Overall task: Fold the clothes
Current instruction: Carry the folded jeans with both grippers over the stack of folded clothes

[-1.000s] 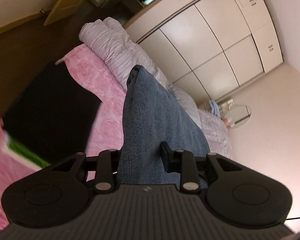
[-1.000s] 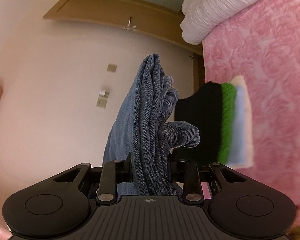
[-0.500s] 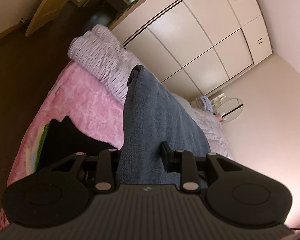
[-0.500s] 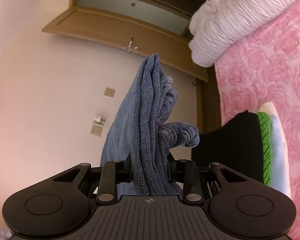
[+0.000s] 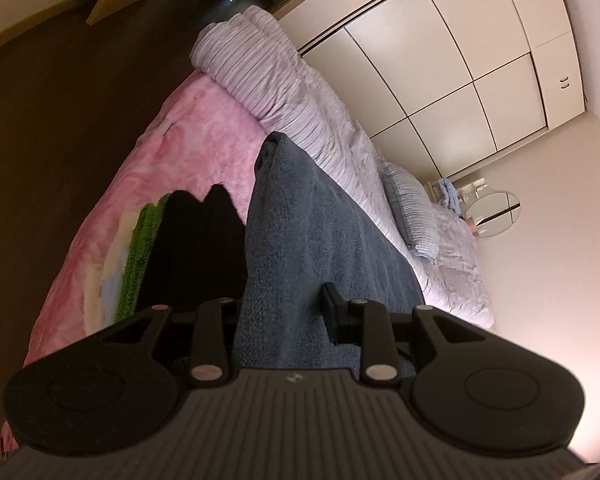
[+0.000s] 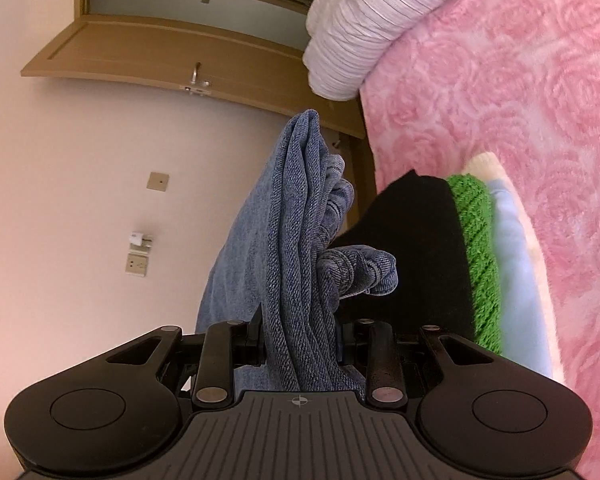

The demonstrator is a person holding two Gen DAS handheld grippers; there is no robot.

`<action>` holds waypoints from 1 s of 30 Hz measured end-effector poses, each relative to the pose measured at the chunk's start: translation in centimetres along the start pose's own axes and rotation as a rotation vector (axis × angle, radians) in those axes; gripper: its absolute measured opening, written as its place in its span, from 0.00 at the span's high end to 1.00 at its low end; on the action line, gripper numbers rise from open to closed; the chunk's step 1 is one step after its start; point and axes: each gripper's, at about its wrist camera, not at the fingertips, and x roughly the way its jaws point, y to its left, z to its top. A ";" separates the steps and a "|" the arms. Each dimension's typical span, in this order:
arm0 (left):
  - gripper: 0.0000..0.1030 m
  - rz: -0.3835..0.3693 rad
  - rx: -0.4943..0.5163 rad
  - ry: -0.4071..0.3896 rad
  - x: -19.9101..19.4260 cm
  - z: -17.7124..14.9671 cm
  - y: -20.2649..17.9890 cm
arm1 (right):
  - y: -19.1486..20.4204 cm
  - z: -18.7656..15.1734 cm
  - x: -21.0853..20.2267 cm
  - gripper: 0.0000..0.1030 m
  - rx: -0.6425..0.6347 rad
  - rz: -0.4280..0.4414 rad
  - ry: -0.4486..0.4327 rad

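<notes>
I am holding a pair of blue jeans up in the air with both grippers, above a bed covered by a pink blanket. The left gripper is pinching a broad fold of the denim, which fills the gap between its fingers. The right gripper is pinching a thick bunch of several denim layers, with a rolled hem hanging out to the right of the bundle.

On the blanket, near the grippers, a stack of folded clothes is lying: a black piece on top, then a green knit, then pale blue and cream layers. At the far end of the bed a rolled striped duvet is resting, with a wardrobe beyond it.

I am judging that several garments are already folded and stacked, and the jeans are gathered in layers but not yet laid down. Setting them on the stack or the bed is what looks left to do.
</notes>
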 end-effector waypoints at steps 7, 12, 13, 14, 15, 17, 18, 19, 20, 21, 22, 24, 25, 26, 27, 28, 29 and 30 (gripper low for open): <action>0.75 0.006 0.006 0.043 2.6 -0.4 2.5 | -2.0 -0.5 0.2 0.71 0.012 -0.054 0.002; 0.73 -0.004 0.013 0.038 2.9 -0.5 3.4 | -2.2 -0.7 0.2 0.67 -0.011 -0.086 -0.008; 0.73 0.003 0.011 0.037 2.8 -0.4 3.4 | -2.0 -0.7 0.2 0.63 -0.019 -0.100 -0.006; 0.73 0.016 0.014 0.027 2.4 -0.3 3.2 | -1.4 -0.6 0.1 0.59 -0.045 -0.128 -0.007; 0.74 0.045 0.019 0.005 1.6 -0.2 3.0 | -0.7 -0.5 -0.1 0.58 -0.078 -0.162 -0.009; 0.76 0.125 0.024 -0.041 -0.3 0.2 2.5 | 1.1 -0.7 -0.7 0.56 -0.175 -0.239 -0.024; 0.76 0.169 0.026 -0.060 -1.5 0.4 2.1 | 2.2 -1.2 -1.1 0.56 -0.249 -0.286 -0.041; 0.76 0.205 0.041 -0.082 -2.6 0.5 1.4 | 3.3 -1.6 -1.5 0.56 -0.324 -0.333 -0.059; 0.76 0.228 0.076 -0.090 -3.2 0.5 0.3 | 4.4 -2.0 -2.0 0.56 -0.399 -0.380 -0.076; 0.76 0.247 0.118 -0.093 -3.5 0.3 -0.9 | 5.5 -2.4 -2.4 0.56 -0.473 -0.427 -0.093; 0.76 0.267 0.159 -0.097 -3.8 0.2 -2.1 | 6.6 -2.8 -2.9 0.56 -0.548 -0.474 -0.110; 0.76 0.287 0.243 -0.090 -3.6 -0.2 -4.5 | 8.9 -3.7 -3.7 0.59 -0.698 -0.567 -0.144; 0.77 0.281 0.287 -0.075 -2.8 -0.5 -5.7 | 9.7 -4.4 -3.4 0.67 -0.770 -0.586 -0.139; 0.77 0.276 0.331 -0.061 -2.0 -0.9 -6.9 | 10.3 -5.1 -2.8 0.72 -0.840 -0.594 -0.125; 0.76 0.277 0.359 -0.049 -1.0 -1.3 -7.6 | 10.6 -5.8 -2.1 0.73 -0.885 -0.597 -0.111; 0.77 0.280 0.381 -0.036 0.1 -1.7 -8.1 | 10.8 -6.5 -1.3 0.75 -0.922 -0.597 -0.097; 0.78 0.287 0.391 -0.019 1.2 -2.0 -8.3 | 10.7 -7.0 -0.6 0.77 -0.940 -0.599 -0.085; 0.79 0.304 0.405 -0.003 2.1 -2.3 -8.2 | 10.5 -7.4 0.1 0.77 -0.951 -0.600 -0.074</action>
